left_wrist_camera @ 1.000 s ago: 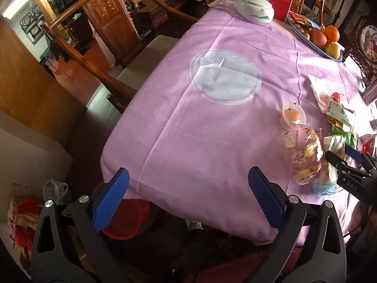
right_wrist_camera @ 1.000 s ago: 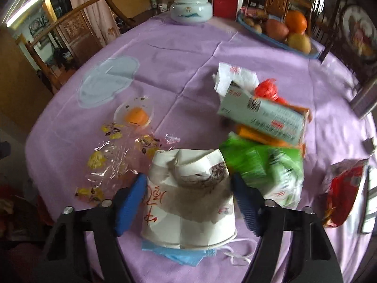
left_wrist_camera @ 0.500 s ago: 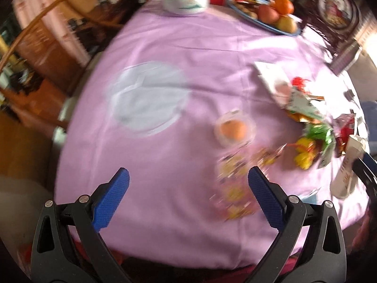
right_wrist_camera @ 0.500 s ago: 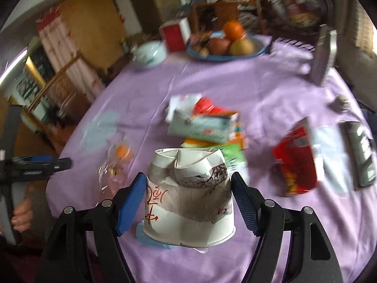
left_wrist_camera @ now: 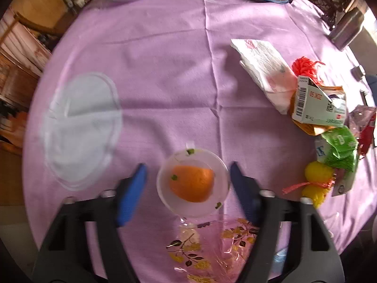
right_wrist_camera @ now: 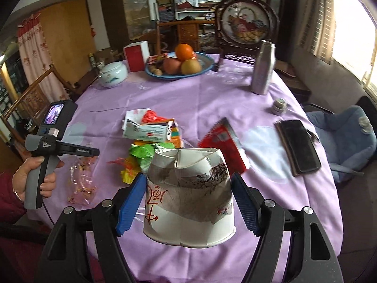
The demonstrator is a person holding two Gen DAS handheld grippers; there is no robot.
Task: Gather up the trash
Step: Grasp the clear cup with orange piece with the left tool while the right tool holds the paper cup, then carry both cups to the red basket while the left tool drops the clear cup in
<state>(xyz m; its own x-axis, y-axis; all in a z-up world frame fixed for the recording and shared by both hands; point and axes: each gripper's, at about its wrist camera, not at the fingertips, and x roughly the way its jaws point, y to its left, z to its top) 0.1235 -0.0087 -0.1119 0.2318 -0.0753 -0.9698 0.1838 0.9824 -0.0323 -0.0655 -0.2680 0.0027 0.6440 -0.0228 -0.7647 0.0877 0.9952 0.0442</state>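
Trash lies in a heap on the far side of the purple cloth [left_wrist_camera: 165,54] on the round table. In the left view a small clear cup [left_wrist_camera: 192,183] with an orange lump [left_wrist_camera: 192,183] in it sits right between the blue pads of the left gripper [left_wrist_camera: 188,188]. The cup's round mouth faces up at the camera. The left jaws have just been closing in on it. The right pad is at the cup's rim, and the left pad is a little apart from it, so the cup is not pinched.

Just below the cup lies a clear wrapper [left_wrist_camera: 212,247] with gold leaves printed on it.

The right gripper [right_wrist_camera: 188,202] holds a crushed paper cup [right_wrist_camera: 189,195] between its pads, lifted off the table. The paper cup is upside down, with its wide rim toward the camera and its dented bottom pointing away. It has red marks on its side that I cannot read.

Off to the right in the left view is the heap: a white napkin [left_wrist_camera: 266,70], a torn box [left_wrist_camera: 318,108] lying on its long side with a bar code and "ZOK 50" seen upside down, a green wrapper [left_wrist_camera: 341,151] and a yellow net [left_wrist_camera: 318,179].

A hand [right_wrist_camera: 28,176] grips the left gripper's handle.
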